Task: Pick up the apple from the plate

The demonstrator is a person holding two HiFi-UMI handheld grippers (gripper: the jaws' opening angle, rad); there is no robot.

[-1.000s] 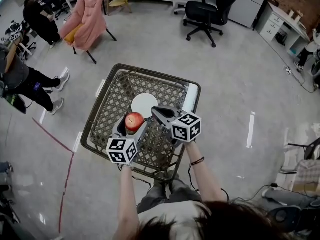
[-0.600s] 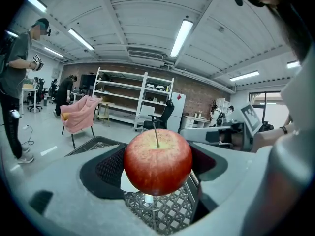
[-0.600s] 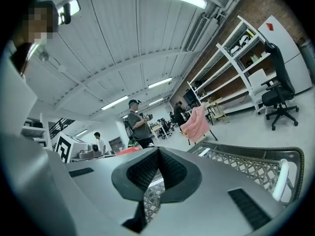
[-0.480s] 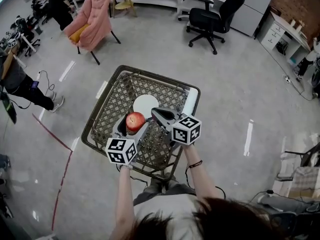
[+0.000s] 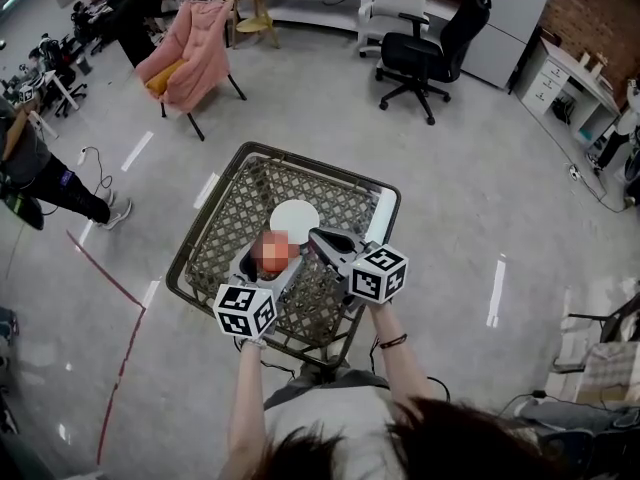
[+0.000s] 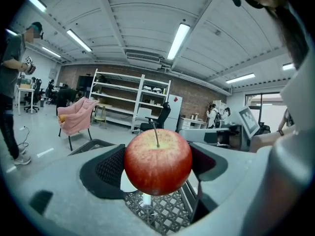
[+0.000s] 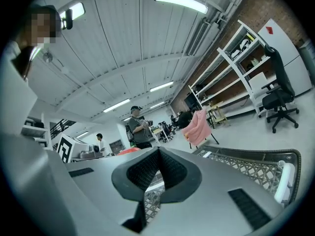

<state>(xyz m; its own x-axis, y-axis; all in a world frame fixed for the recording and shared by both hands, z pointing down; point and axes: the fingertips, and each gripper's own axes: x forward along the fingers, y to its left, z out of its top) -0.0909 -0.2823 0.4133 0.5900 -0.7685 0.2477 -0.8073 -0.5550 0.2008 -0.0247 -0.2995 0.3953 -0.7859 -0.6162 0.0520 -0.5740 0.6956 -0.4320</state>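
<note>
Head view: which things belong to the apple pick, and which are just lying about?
Job in hand:
- apple, gripped by the left gripper
- plate
- cart holding the plate

Lying about:
- right gripper, shut, empty
- pink jacket
- office chair

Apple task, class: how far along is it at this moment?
Done: the apple is clamped in the left gripper and held clear of the white plate, which lies in the shopping cart. In hand: the lift itself. Left: seemingly nothing, or only carrying it away. The right gripper is shut, empty.
</note>
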